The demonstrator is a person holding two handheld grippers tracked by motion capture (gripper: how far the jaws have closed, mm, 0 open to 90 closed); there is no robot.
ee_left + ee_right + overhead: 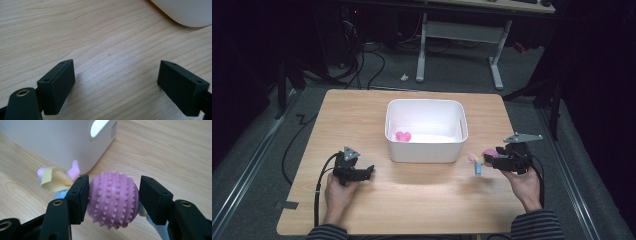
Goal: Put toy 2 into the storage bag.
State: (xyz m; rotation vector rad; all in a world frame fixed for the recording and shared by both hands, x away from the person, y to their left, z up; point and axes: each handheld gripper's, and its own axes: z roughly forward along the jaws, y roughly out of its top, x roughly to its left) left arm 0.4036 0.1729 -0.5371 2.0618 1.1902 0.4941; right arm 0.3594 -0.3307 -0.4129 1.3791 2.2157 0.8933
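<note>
A pink spiked ball [113,198] sits between the jaws of my right gripper [113,197], which is shut on it. Yellow, pink and pale blue fabric strips [56,180] hang from the ball's far side. From above, the right gripper [493,159] holds the ball [488,154] just right of the white bin [426,102], with a blue strip [478,169] dangling to the table. A small pink object [403,136] lies inside the bin. My left gripper [371,171] rests low at the bin's front left, open [116,85] over bare wood.
The white bin's corner [185,12] is close ahead of the left gripper; its handle-slot wall [62,142] stands just behind the ball. Bare wooden tabletop [422,190] spreads in front of the bin. Desk legs and cables lie on the floor beyond.
</note>
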